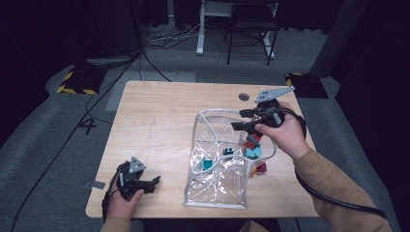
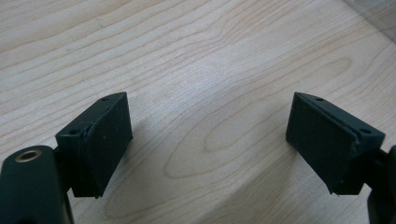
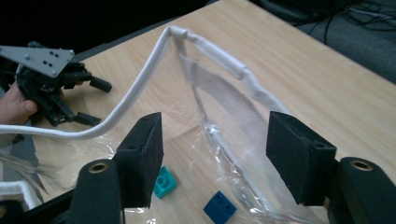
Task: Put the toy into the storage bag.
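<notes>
Near edge, left: left gripper (image 1: pixel 155 183) is held low over the bare light wooden table (image 1: pixel 159 116), well apart from the bag; its jaws are seen spread wide in the left gripper view, with nothing between the pads (image 2: pixel 105 140).
Work in hand: clear plastic bag with white corded rim (image 1: pixel 217 169) is laid open on the right half of the table, its mouth toward the far side; small plastic building blocks are being gathered in it, by the look of things.
Blocks inside: teal block (image 3: pixel 164 182) and dark blue block (image 3: pixel 219 206) are seen lying on the bag's lower sheet.
Blocks outside: dark red block (image 1: pixel 261 167) is seen at the bag's right edge, near the person's right forearm.
Right gripper: right gripper (image 1: pixel 239 120) is held above the far right of the bag mouth; its jaws are parted and nothing is gripped.
Deciding relation: remaining blocks lie just near and below the right gripper, at the bag's right side.
Nearer hand: the right one by far.
Bag's long axis: near to far.
</notes>
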`<state>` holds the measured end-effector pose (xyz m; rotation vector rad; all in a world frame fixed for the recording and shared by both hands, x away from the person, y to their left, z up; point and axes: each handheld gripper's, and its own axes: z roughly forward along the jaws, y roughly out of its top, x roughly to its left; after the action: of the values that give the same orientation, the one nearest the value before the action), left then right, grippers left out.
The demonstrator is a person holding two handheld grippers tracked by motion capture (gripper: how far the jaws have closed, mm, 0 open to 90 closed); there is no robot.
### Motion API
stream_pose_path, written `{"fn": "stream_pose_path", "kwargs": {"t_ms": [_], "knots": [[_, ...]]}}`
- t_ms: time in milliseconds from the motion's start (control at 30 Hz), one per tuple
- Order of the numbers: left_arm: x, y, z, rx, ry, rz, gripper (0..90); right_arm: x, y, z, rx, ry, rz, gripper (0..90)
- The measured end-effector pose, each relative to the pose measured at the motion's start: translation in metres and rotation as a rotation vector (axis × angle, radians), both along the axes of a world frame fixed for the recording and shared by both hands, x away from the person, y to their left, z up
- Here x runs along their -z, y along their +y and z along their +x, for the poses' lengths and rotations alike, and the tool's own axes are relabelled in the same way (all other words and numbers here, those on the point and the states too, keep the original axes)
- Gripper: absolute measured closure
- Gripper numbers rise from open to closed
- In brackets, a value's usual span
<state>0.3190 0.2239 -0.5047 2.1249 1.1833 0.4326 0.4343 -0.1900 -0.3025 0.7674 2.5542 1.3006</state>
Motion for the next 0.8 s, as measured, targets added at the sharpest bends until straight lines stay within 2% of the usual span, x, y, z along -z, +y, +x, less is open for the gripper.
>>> {"fn": "stream_pose_path", "kwargs": {"t_ms": [500,800], "knots": [[0.0,0.0,0.001,0.0,0.0,0.002,14.6,-0.016,-0.065,0.002,0.14,-0.043,0.053,36.1],[0.0,0.0,0.001,0.0,0.0,0.002,14.6,-0.01,-0.096,0.006,0.221,-0.051,0.01,34.5]]}}
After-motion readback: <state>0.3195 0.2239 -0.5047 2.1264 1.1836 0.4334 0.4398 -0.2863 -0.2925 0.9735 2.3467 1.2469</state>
